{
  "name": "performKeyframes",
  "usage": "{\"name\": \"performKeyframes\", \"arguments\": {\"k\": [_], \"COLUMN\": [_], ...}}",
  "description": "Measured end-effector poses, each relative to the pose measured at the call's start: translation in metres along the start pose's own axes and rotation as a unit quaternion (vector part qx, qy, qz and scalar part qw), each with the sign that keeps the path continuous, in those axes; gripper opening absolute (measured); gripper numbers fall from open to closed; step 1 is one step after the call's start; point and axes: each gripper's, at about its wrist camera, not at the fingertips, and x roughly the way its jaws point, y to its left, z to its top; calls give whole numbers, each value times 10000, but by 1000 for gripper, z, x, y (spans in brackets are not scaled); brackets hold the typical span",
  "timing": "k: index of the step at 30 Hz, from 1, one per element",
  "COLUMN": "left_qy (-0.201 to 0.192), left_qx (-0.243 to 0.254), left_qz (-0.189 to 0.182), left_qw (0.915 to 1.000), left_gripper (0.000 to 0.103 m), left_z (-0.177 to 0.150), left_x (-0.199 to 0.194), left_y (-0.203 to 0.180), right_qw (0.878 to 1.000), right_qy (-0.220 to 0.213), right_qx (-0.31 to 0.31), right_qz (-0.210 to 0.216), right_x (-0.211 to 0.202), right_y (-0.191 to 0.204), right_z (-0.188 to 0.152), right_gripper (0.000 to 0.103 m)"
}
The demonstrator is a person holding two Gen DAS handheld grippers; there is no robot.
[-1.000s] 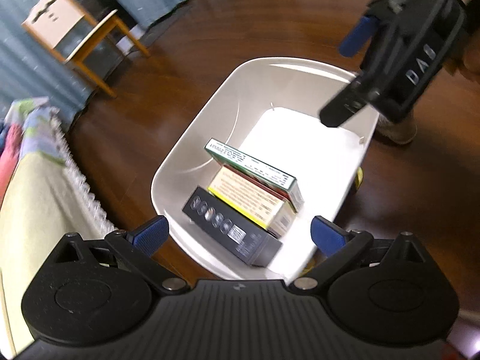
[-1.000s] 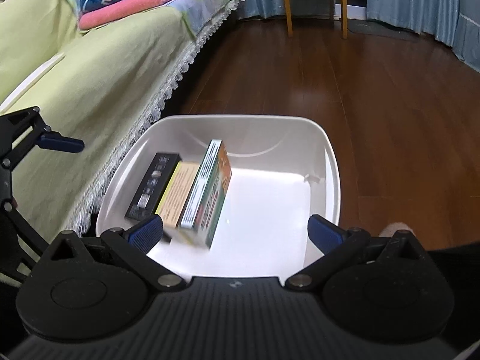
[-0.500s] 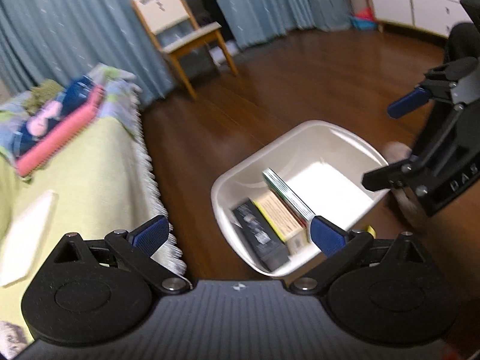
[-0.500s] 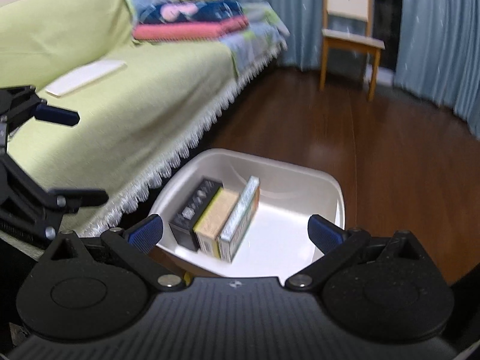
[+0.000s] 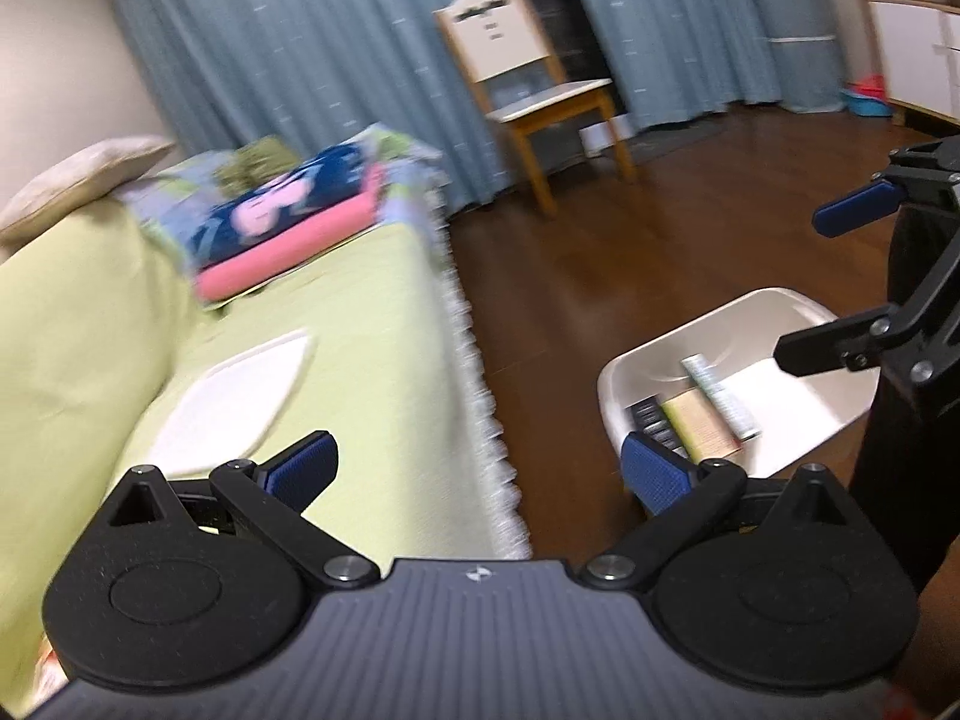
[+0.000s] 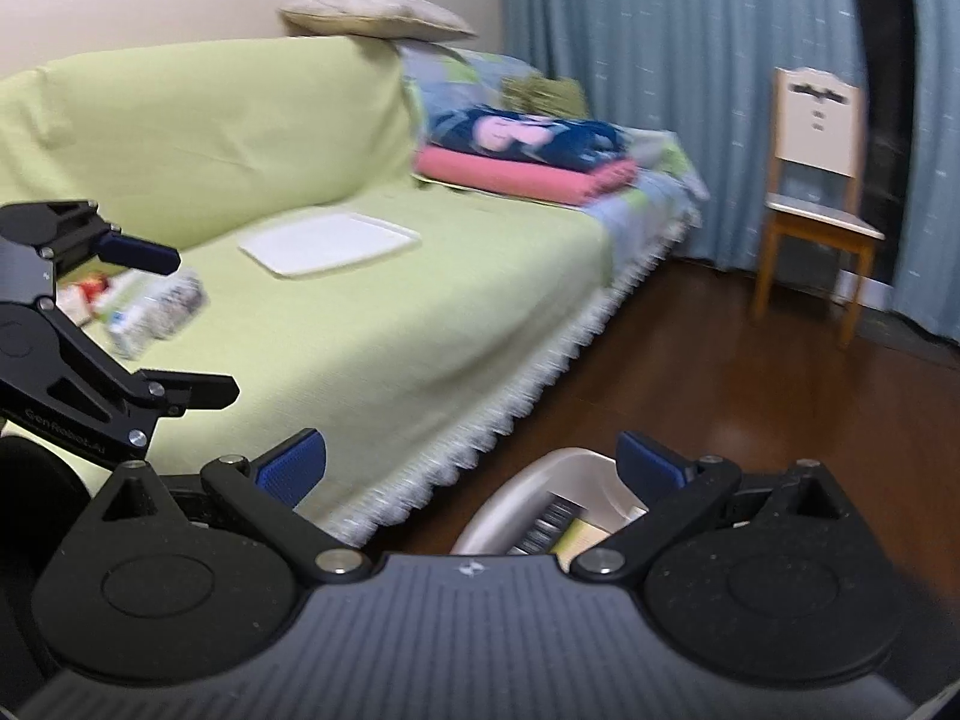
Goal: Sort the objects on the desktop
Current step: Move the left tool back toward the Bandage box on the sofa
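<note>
Landmark: the sofa [image 6: 372, 324], draped in a matte yellow-green cover with a white scalloped lace hem. On its seat, from the left: a blurred cluster of packaged items [image 6: 150, 306] near the left claw [image 6: 180, 324], whose blue-padded fingers stand spread and empty; a flat white rounded-rectangle tray [image 6: 330, 243]; then folded pink and navy blankets [image 6: 528, 156], with a beige pillow [image 6: 372, 15] on the backrest. Right of the sofa, on the glossy dark wood floor [image 5: 630, 252], sits a smooth white plastic bin [image 5: 720, 324] holding three rectangular boxes side by side: black [image 5: 651, 423], tan [image 5: 699, 423], and green-edged white [image 5: 720, 387]. The right claw [image 6: 468, 468] hangs above the bin, spread, holding nothing. A wooden chair [image 6: 816, 192] stands before blue curtains [image 6: 660, 18].
</note>
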Motion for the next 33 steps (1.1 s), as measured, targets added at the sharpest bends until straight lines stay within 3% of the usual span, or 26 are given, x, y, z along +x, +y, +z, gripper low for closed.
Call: {"name": "performKeyframes", "arguments": {"k": [9, 16, 24, 33], "left_qy": [711, 1240, 1737, 1845], "left_qx": [-436, -607, -903, -995], "left_qz": [996, 1539, 1895, 1951], "left_qw": [9915, 9784, 9622, 9581], "left_gripper": [101, 101, 101, 102], "left_z": [-63, -119, -184, -224], "left_x": [-27, -40, -42, -27], "left_y": [76, 142, 224, 279], "right_qw": [9901, 9760, 9536, 9244], "right_qy": [-92, -103, -130, -243], "right_qx": [-387, -902, -1480, -2113], "right_qz": [1343, 1977, 2618, 3166], "right_x": [52, 89, 139, 182], "right_y": [84, 158, 234, 320], "right_z": [45, 58, 70, 82], "right_gripper": [102, 102, 102, 102]}}
